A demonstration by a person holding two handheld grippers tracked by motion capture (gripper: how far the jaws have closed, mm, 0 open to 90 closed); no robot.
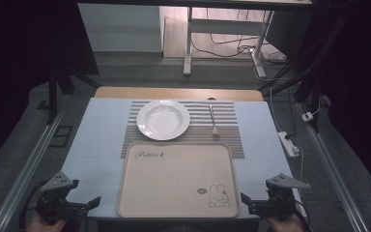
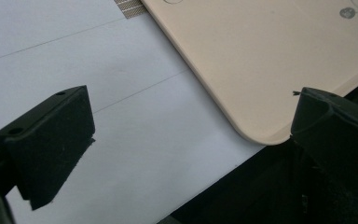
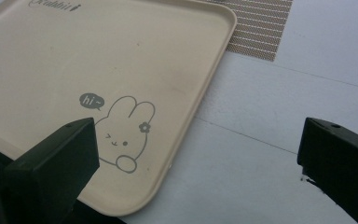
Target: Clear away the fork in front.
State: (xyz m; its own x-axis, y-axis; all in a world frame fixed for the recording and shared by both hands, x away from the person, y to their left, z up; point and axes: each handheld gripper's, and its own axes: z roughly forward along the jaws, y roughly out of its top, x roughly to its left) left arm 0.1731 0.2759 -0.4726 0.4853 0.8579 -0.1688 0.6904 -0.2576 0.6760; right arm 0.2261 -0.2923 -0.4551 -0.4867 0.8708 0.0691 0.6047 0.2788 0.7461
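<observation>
Both grippers, left [image 1: 79,207] and right [image 1: 258,205], are held wide open, flanking the beige tray [image 1: 174,180]; a white plate [image 1: 163,119] is set at 12 o'clock.

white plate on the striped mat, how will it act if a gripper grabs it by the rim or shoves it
The white plate looks glazed and glossy, so the jaws may slip on its rim. It is probably rigid and breakable, likely ceramic. Wide and low, it should not tip; pushed, it would likely slide, perhaps dragging the striped mat.

Beige tray [image 1: 174,179], rabbit print; white plate [image 1: 163,119]; striped placemat [image 1: 227,130].
</observation>
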